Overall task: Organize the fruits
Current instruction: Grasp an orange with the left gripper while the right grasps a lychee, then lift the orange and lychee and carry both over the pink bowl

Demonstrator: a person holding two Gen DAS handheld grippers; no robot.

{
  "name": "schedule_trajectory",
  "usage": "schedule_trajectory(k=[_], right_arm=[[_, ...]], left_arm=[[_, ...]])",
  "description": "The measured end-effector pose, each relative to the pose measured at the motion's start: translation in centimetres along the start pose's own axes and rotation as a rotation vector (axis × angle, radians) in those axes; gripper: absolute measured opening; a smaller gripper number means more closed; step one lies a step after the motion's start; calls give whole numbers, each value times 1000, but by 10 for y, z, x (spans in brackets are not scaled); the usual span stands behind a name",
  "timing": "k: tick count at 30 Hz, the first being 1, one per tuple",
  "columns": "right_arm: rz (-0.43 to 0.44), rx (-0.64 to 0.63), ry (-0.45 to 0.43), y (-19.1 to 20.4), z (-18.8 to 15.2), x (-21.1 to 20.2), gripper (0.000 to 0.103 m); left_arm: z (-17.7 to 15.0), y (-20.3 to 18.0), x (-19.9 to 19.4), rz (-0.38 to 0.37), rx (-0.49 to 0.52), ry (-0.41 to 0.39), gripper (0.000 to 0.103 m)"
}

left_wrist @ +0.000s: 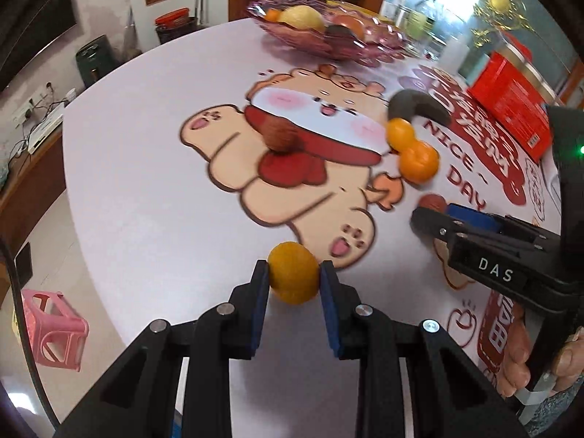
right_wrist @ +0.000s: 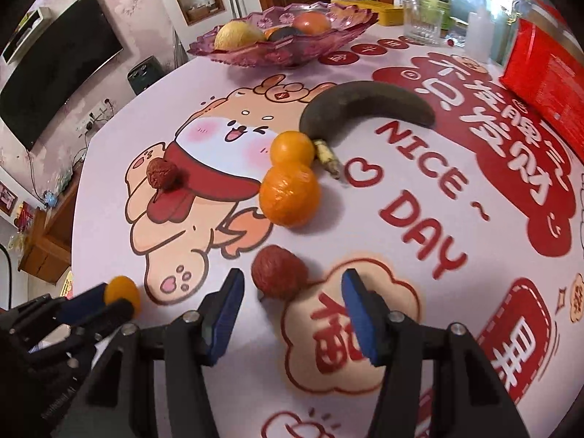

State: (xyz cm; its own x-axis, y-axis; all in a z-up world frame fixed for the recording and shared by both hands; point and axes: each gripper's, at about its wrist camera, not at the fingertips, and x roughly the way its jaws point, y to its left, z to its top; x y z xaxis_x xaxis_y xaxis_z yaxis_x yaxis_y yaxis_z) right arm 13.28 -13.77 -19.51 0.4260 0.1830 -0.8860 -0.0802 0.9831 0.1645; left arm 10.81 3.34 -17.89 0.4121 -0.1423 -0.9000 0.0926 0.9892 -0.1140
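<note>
1. The left gripper (left_wrist: 294, 281) has its blue pads pressed against both sides of a small orange (left_wrist: 293, 273), holding it at the near edge of the table (left_wrist: 146, 146), just past the cartoon dog's lower paw.
2. The right gripper (right_wrist: 292, 292) is wide open, with nothing held; a red date (right_wrist: 279, 272) lies on the table between its fingertips, nearer the left pad and apart from the right one.
3. Taking that date as landmark: two oranges (right_wrist: 290, 179) sit beyond it, touching each other, one behind the other.
4. A blackened banana (right_wrist: 365, 104) curves behind the farther orange, its stem end touching that orange.
5. A second date (right_wrist: 162, 173) lies beyond and to the left, on the printed dog's red scarf.
6. Far beyond, a pink glass bowl (right_wrist: 292, 45) holds a yellow fruit, an orange-red one and a dark piece.
7. To the far right lies a red box (right_wrist: 547, 84); jars and bottles stand behind it.
8. In the left view, the person's hand (left_wrist: 529, 357) grips the right tool's handle.
</note>
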Motion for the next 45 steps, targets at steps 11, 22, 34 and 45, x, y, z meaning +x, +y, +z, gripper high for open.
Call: schedule_trajectory(k=[11,22,34,45], right_arm=[[12,-11,15,10,0,-5,30],[24,-7,-89,21,12,-70,29],[-14,25,-374,37,91,-189,29],[-165,-3,-588,66,185,-270,29]], left_arm=[[19,-1,-10,-24,27,-35,26],[68,-26,-82,-71,155,-155,26],[168,-27,-170,-104,273,-261,26],[276,-11,-222,-101,355,-403,26]])
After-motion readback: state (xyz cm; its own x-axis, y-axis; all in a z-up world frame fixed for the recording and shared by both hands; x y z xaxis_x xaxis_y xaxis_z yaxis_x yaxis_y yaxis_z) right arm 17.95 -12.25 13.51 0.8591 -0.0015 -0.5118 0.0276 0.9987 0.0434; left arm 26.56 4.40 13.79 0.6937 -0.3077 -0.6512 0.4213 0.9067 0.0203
